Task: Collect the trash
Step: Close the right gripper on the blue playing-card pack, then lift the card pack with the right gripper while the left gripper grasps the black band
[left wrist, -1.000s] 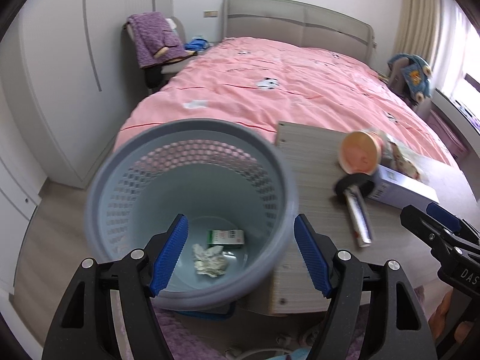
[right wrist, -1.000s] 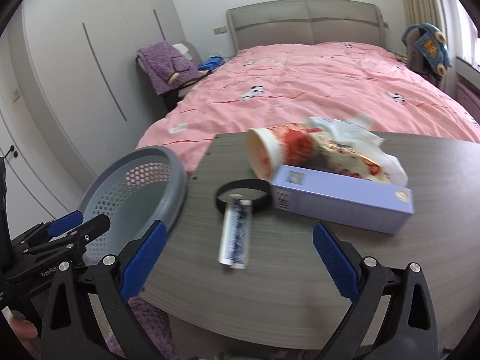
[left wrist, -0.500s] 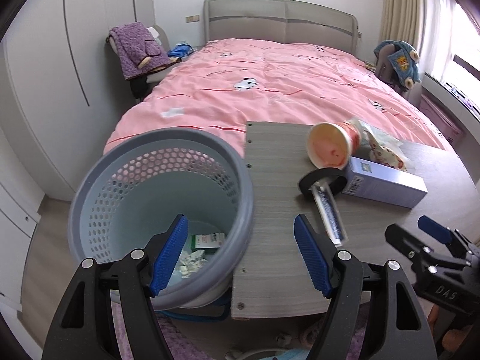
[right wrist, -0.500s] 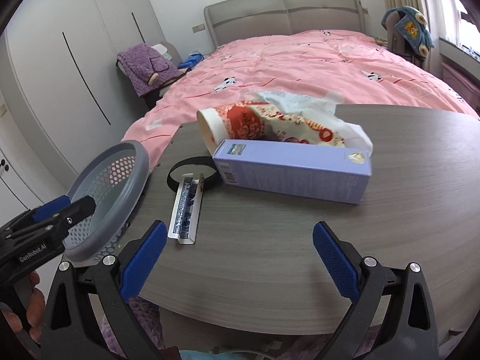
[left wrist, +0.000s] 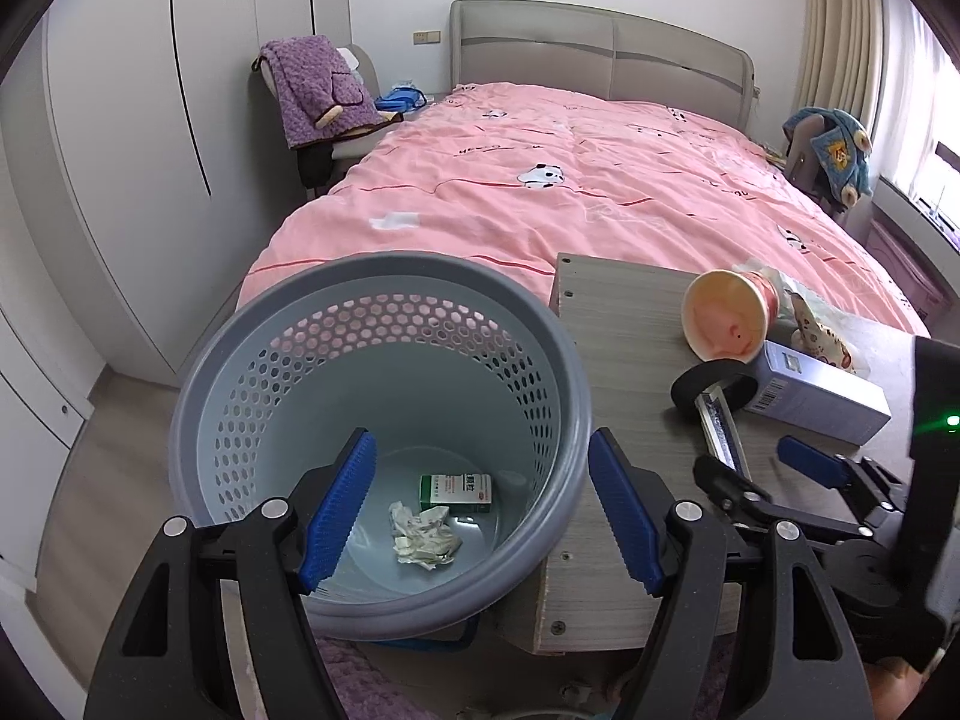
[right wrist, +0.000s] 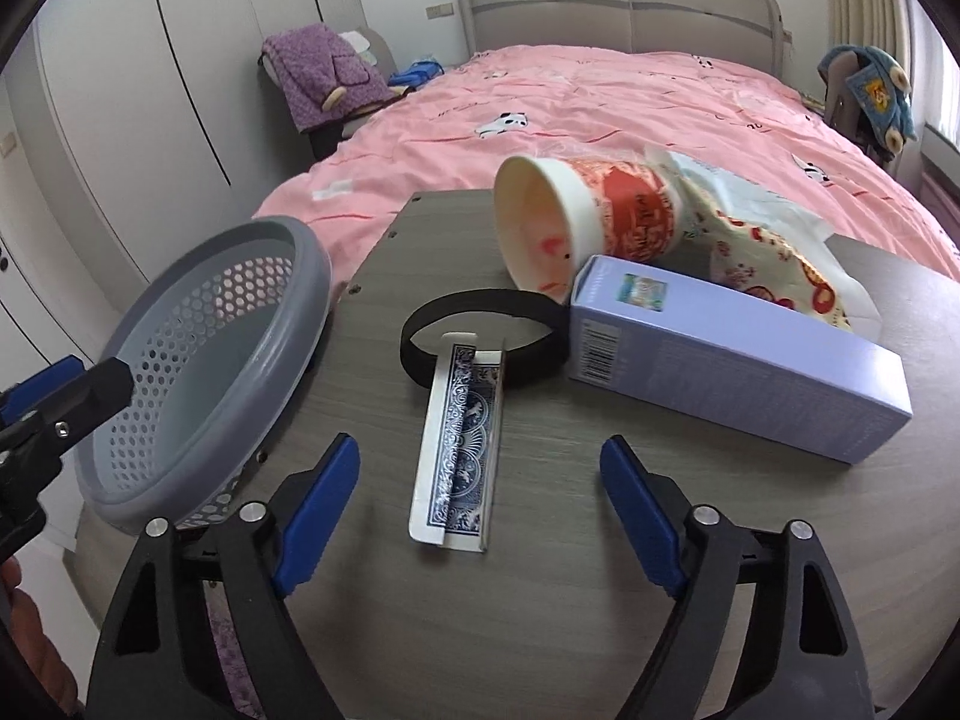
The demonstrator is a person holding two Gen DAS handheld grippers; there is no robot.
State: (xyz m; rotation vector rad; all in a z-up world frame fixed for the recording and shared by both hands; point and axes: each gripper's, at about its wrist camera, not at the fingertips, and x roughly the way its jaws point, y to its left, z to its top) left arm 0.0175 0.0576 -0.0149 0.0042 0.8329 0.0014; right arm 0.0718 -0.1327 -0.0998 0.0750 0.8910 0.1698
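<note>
A grey perforated trash basket (left wrist: 384,420) stands at the table's left edge, holding a crumpled tissue (left wrist: 425,535) and a small green box (left wrist: 456,489). My left gripper (left wrist: 480,507) is open above the basket's near rim. On the table lie a blue patterned card wrapper (right wrist: 459,444), a black ring (right wrist: 480,330), a tipped noodle cup (right wrist: 576,222), a purple box (right wrist: 738,360) and a printed bag (right wrist: 768,240). My right gripper (right wrist: 480,516) is open, straddling the wrapper's near end. The basket also shows in the right wrist view (right wrist: 210,360).
The grey wooden table (right wrist: 540,600) has its left edge against the basket. A pink bed (left wrist: 570,180) lies beyond it. A chair with a purple blanket (left wrist: 318,90) stands at the back left, beside white wardrobes (left wrist: 120,120).
My right gripper has moved down and left towards the card wrapper, which now lies between its fingers. My left gripper has shifted back over the basket. Both stay open.
</note>
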